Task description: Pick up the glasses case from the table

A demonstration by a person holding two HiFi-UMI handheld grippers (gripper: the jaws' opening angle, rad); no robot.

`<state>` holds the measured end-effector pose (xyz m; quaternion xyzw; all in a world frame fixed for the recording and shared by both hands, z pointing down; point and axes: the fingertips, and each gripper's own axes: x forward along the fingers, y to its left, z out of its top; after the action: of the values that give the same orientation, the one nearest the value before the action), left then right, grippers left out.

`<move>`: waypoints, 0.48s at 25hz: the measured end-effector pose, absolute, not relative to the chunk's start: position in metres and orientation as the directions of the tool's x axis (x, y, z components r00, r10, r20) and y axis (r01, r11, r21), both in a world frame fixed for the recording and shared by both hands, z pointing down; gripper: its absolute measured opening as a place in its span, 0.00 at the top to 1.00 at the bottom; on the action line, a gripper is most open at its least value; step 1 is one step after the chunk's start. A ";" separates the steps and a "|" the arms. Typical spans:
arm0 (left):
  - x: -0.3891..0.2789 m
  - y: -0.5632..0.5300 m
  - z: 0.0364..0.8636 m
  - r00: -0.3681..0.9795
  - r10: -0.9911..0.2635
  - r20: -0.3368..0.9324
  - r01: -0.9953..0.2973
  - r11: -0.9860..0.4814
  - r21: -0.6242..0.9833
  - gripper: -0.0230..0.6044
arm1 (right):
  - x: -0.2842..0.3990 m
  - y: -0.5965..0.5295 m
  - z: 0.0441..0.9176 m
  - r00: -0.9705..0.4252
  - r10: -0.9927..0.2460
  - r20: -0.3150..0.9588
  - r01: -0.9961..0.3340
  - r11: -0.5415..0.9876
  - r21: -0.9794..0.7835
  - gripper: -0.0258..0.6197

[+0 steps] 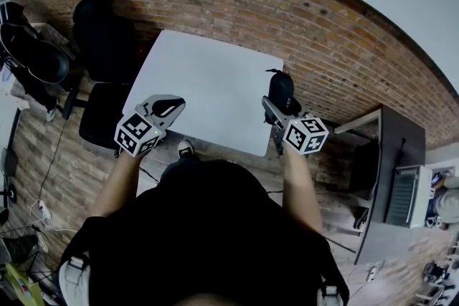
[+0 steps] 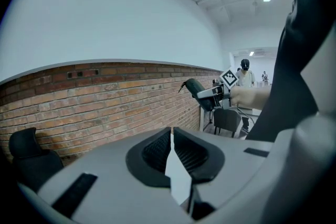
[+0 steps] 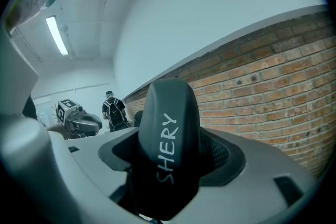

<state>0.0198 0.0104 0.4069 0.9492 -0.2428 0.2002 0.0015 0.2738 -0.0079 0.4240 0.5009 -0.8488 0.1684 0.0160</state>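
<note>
The glasses case [image 3: 170, 144], black with white lettering, stands between the jaws of my right gripper [image 3: 173, 165], which is shut on it. In the head view the glasses case [image 1: 280, 89] hangs over the right edge of the white table [image 1: 208, 86], clear of its surface, in the right gripper [image 1: 276, 107]. The left gripper view also shows the case [image 2: 199, 93] far off, held in the air. My left gripper [image 2: 172, 152] has its jaws together with nothing between them; it hovers over the table's near left corner, where the left gripper [image 1: 166, 107] shows in the head view.
A brick wall [image 1: 287, 18] runs behind the table. Black chairs [image 1: 100, 46] stand to the left, one against the table's left side. A dark cabinet [image 1: 391, 168] stands at the right. A person with a backpack [image 3: 113, 110] stands far off in the room.
</note>
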 end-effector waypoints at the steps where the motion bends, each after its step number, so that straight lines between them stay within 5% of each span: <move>1: 0.019 0.011 0.407 0.802 -0.459 0.382 -0.461 -0.882 -0.093 0.92 | 0.273 -0.007 0.423 -0.498 -0.845 0.192 -0.855 0.443 -0.270 0.44; 12: 0.007 0.015 0.406 0.794 -0.476 0.378 -0.478 -0.873 -0.097 0.92 | 0.268 0.002 0.419 -0.506 -0.842 0.186 -0.850 0.451 -0.270 0.44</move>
<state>0.0067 0.0147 0.4057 0.9471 -0.2517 0.1990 0.0019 0.2677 0.0017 0.4194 0.4968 -0.8518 0.1659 0.0122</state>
